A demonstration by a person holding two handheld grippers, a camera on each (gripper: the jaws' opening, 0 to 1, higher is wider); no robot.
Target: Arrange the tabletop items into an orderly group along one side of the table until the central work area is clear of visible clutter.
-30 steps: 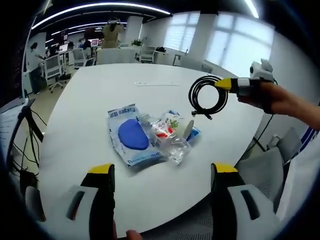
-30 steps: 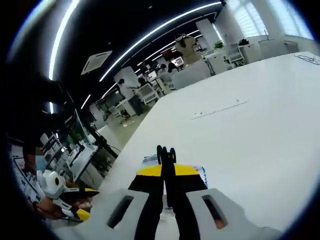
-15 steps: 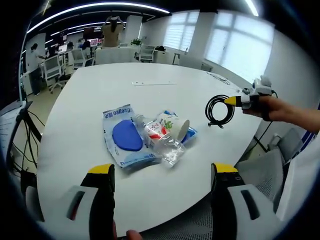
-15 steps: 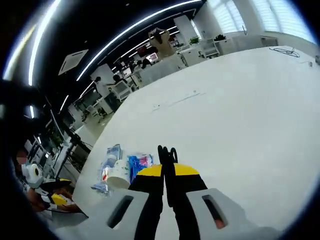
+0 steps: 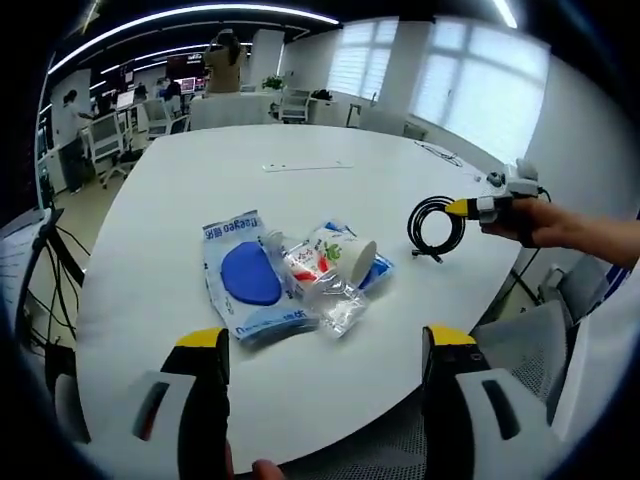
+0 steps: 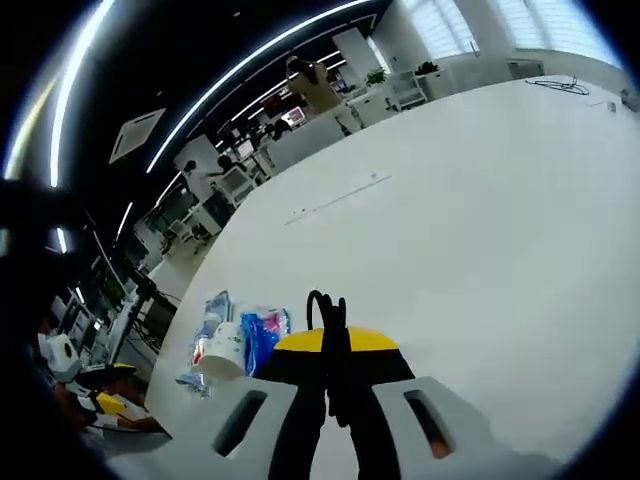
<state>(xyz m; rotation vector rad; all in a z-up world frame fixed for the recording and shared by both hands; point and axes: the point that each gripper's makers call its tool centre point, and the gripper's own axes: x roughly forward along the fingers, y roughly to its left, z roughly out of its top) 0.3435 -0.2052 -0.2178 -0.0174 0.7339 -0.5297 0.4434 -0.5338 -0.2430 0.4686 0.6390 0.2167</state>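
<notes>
In the left gripper view, the left gripper (image 5: 325, 375) is hanging wide apart and empty at the bottom, over the white table (image 5: 180, 190). The blue packet (image 5: 246, 276) and paper cup (image 5: 356, 257) are lying at centre. At right, the right gripper (image 5: 462, 207) is pinching the coiled black cable (image 5: 433, 222).

In the right gripper view, the right gripper (image 6: 334, 345) is clamping the cable (image 6: 326, 305) at lower centre; the cup (image 6: 223, 343) is sitting at lower left.

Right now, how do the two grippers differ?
The right gripper is shut on a black cable coil, held above the white table near its edge; the left gripper is open and holds nothing. The left gripper points at the pile of packets; the right is off beside it. Both have yellow-tipped jaws.
</notes>
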